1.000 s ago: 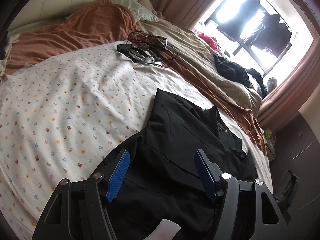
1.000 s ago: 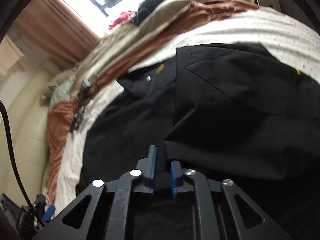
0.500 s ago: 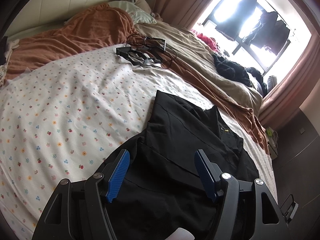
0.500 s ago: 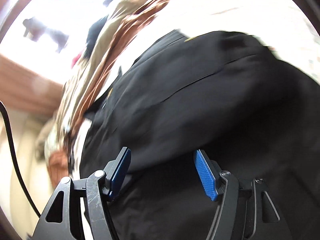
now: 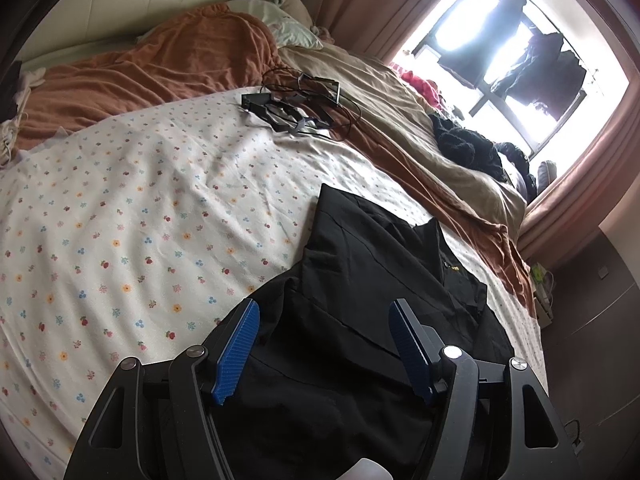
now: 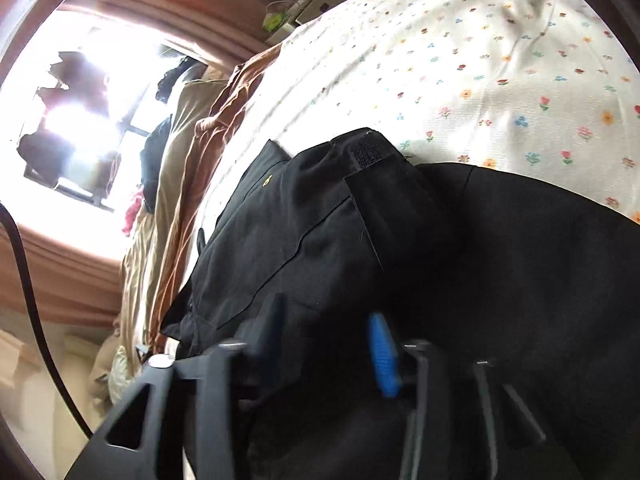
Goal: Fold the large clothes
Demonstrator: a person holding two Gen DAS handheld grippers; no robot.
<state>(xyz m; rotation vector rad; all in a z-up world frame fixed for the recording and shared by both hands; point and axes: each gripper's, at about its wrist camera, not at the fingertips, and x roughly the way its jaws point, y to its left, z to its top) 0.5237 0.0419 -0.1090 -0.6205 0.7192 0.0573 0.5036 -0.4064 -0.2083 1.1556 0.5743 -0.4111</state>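
Note:
A large black garment (image 5: 372, 280) lies partly folded on the flowered white sheet (image 5: 140, 208), one side turned over the middle. My left gripper (image 5: 324, 346) hovers open just above its near part, holding nothing. In the right wrist view the same garment (image 6: 400, 240) fills the lower half, with a cuff with a velcro strip (image 6: 366, 152) lying at its top edge. My right gripper (image 6: 324, 344) is open over the black cloth; its fingers are blurred by motion.
A black gadget with tangled cables (image 5: 296, 108) lies at the far side of the sheet. An orange blanket (image 5: 160, 64), a beige duvet (image 5: 400, 120) and dark clothes (image 5: 468, 148) lie beyond. A bright window (image 5: 512, 48) with curtains is behind. A power strip (image 6: 304, 4) sits off the bed.
My right gripper opened and let go of the black cloth, then swung round over the garment. My left gripper stayed open and drifted slightly.

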